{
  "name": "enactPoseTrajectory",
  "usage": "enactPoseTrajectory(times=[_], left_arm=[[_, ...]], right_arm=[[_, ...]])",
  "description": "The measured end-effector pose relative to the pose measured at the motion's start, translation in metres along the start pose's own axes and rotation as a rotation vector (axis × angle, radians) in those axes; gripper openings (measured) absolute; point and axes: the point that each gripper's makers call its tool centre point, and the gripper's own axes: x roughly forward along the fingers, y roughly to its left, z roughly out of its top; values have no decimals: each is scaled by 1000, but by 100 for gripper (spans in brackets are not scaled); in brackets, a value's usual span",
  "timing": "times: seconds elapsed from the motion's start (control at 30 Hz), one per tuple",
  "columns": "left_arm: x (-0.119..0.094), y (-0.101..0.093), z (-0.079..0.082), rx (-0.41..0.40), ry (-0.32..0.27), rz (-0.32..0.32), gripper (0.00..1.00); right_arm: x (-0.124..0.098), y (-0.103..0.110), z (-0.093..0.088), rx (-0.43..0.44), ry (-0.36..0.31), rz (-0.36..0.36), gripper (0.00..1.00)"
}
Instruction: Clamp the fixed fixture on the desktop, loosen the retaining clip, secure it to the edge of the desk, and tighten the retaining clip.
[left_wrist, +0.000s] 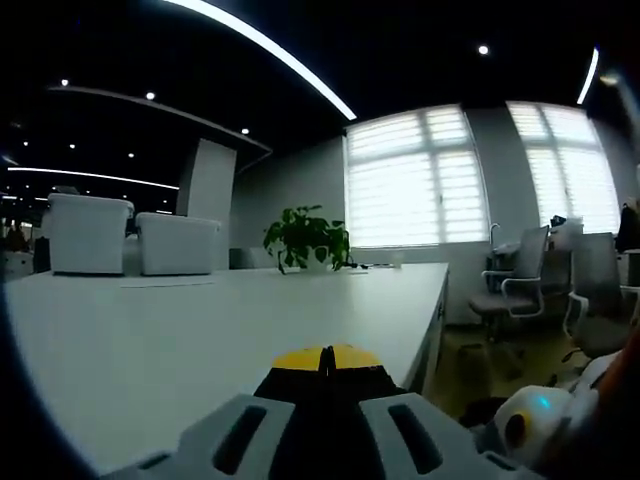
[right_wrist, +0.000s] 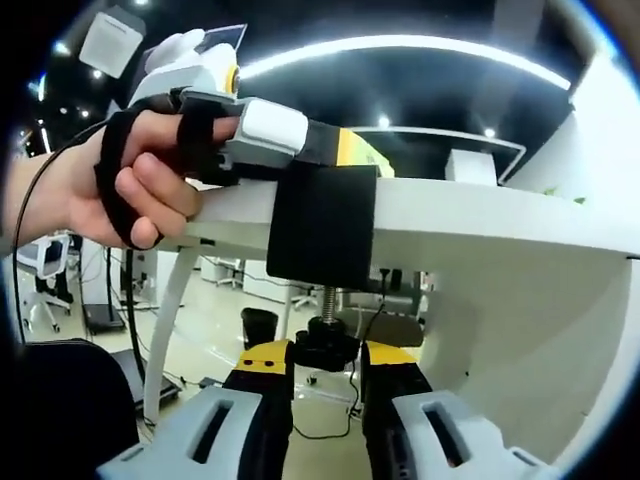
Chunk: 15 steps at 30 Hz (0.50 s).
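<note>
You pinched the knob under the clamp (on bench edge) with right tongs; left tongs closed.

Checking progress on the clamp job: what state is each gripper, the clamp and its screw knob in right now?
Left gripper: jaws shut, resting over the white desk's edge, holding the clamp.
Right gripper: jaws closed around the screw knob.
Black clamp: hooked over the desk edge.
Screw knob: under the desk, threaded rod showing above it.
Blinds: lowered.
</note>
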Motion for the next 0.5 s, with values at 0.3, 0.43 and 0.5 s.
enactPoseTrajectory(times=[0.3, 0.43, 0.5], left_arm=[[-3, -6, 1, -7, 1, -2, 1], [-4, -7, 1, -6, 0, 7, 1], [-3, -6, 2, -6, 0, 6, 1]], right_arm=[[-20, -22, -7, 45, 51, 28, 31], [-27, -30, -10, 44, 72, 59, 31], [-28, -30, -10, 52, 79, 87, 31]])
